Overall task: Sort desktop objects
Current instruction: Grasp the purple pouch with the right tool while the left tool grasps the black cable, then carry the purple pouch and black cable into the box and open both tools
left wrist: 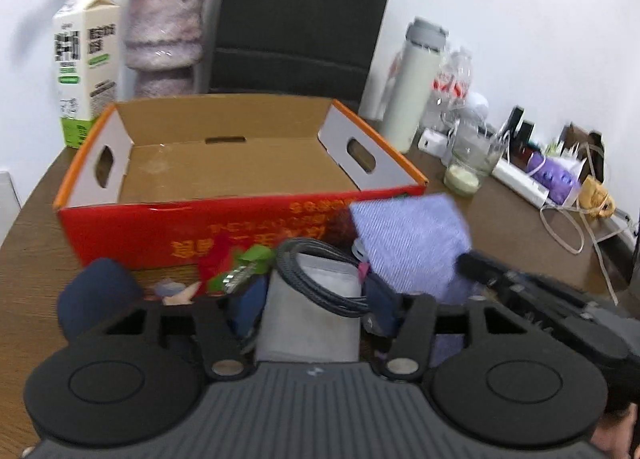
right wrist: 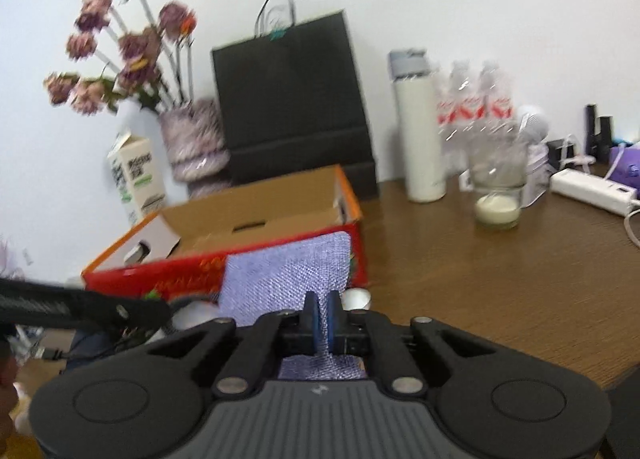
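- Ahead of both claws the red cardboard box [left wrist: 224,227] stands open and empty; bare brown surface [right wrist: 500,279] spreads right of it
- Left claw [left wrist: 310,299]: part open, pads either side of a grey pouch [left wrist: 308,315] bearing a coiled cable [left wrist: 320,275]; whether they press it I cannot tell
- Right claw [right wrist: 322,317]: pinched fully together on a lilac cloth [right wrist: 288,279] raised before the box's near wall

Yellow print ran upside down along the near red wall of the cardboard box [left wrist: 168,227], too blurred to read. Label print on the milk carton [left wrist: 86,55] was likewise illegible.
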A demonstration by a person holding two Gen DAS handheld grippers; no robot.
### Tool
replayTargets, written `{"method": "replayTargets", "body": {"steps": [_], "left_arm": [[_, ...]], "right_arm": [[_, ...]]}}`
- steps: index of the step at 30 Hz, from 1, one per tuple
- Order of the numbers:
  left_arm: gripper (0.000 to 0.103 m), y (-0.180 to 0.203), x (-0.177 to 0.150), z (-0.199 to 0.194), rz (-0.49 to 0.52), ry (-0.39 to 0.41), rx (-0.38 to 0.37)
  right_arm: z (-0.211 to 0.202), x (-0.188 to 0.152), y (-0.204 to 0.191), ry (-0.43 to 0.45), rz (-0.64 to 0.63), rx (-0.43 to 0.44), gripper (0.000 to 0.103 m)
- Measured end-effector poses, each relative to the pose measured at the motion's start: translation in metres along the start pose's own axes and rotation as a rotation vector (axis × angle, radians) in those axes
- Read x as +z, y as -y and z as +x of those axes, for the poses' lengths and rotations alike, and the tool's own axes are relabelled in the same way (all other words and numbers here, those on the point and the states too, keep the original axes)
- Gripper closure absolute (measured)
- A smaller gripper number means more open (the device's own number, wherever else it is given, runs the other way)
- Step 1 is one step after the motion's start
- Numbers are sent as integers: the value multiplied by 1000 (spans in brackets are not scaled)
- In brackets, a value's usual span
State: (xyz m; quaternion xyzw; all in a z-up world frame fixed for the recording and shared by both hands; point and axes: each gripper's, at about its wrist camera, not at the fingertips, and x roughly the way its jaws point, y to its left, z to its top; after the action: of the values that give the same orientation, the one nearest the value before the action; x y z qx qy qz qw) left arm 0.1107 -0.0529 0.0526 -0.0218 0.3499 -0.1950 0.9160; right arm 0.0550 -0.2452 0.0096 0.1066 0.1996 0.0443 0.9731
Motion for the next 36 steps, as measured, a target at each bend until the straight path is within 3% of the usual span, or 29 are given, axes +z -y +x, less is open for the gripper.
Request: {"method": "replayTargets", "body": {"steps": [2,5,9,11,12,17,19,20,21,22,23,25,26,27,28,30,33,36], "left_arm": [[63,5,2,10,0,-14,8],[81,6,6,17,-63,-11,21],[91,5,9,13,-126,7,9],[95,11,10,0,-101,62,1],[103,15,12,-9,-80,95,1],[103,36,23,-48,40,218,2],[96,40,23,-45,91,180,0],[78,38,20,-36,80,148,10],[50,36,17,-25,68,102,41],[42,34,12,-13,63,53,66],[41,33,8,-1,64,13,73],[45,30,1,19,47,-39,100],[54,31,-1,21,58,1,132],[81,31,0,25,55,6,158],[87,30,1,24,38,19,164],[91,26,5,20,3,20,113],[91,39,8,-4,72,107,111],[92,40,24,-35,42,175,56]], "right_arm": [[-4,1,3,32,1,-23,100],[-5,-1,8,35,12,-28,100],[-3,-4,5,28,-5,-39,100],[-6,-5,4,40,-10,-36,100],[-8,-6,5,50,-10,-34,100],[-16,-5,7,81,-4,-25,100],[-20,-6,9,89,5,-26,100],[-22,-6,10,90,11,-27,100],[-24,-7,12,90,16,-29,100],[-26,-8,13,91,23,-29,100],[-27,-9,14,89,27,-26,100],[-27,-11,16,82,36,-11,99],[-27,-12,17,76,36,-1,99],[-25,-14,16,71,33,2,99],[-24,-16,15,65,29,1,99],[-24,-17,13,63,17,2,100],[-30,-15,9,97,-8,7,100],[-36,-8,6,149,-40,6,101]]}}
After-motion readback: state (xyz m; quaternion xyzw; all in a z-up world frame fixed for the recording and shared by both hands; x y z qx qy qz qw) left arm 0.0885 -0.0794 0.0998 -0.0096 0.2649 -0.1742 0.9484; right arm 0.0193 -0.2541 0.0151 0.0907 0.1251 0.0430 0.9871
